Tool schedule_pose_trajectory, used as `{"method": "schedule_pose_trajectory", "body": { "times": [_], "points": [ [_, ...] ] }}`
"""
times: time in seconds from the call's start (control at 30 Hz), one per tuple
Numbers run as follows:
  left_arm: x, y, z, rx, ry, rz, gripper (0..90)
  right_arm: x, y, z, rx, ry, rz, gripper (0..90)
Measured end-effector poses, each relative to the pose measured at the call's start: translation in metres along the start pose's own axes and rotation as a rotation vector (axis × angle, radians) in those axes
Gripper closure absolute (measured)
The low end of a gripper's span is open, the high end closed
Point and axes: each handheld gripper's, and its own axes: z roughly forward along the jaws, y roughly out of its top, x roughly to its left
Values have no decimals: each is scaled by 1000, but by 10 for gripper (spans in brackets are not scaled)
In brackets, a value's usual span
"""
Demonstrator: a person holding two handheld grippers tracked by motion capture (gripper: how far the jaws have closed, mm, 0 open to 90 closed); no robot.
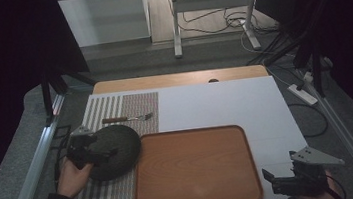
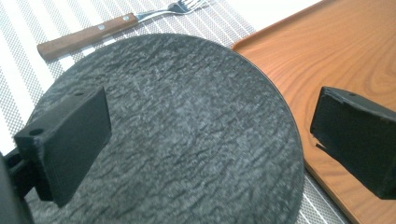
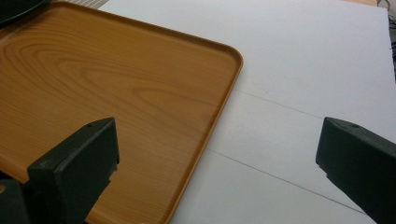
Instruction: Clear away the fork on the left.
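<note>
My left gripper [image 2: 205, 135] hangs with its jaws spread wide over the dark plate [image 1: 116, 150], holding nothing; the plate rests on the striped mat [image 1: 115, 109], its rim overlapping the wooden tray [image 1: 195, 170], likely its destination. My right gripper [image 3: 215, 168] waits open beside the tray.

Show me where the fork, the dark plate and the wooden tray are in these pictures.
fork [image 1: 127, 118]: high view, on the middle of its shaft.
dark plate [image 2: 187, 130]: left gripper view, on the middle of its face.
wooden tray [image 1: 195, 170]: high view, on its bare floor.
</note>
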Motion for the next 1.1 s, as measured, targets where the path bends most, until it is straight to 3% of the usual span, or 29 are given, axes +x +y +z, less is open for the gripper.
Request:
{"method": "schedule_pose_trajectory", "body": {
  "times": [0.37,0.6,0.83,1.1],
  "points": [
    [10,12,18,10,8,-3,0,0,0,0,2,2,0,0],
    [15,20,28,39,-9,-2,0,0,0,0,2,3,-3,0],
    [20,30,36,58,2,-2,0,0,0,0,5,4,-5,0],
    [27,37,49,59,-8,-29,0,0,0,0,5,4,-4,0]
  ]
}}
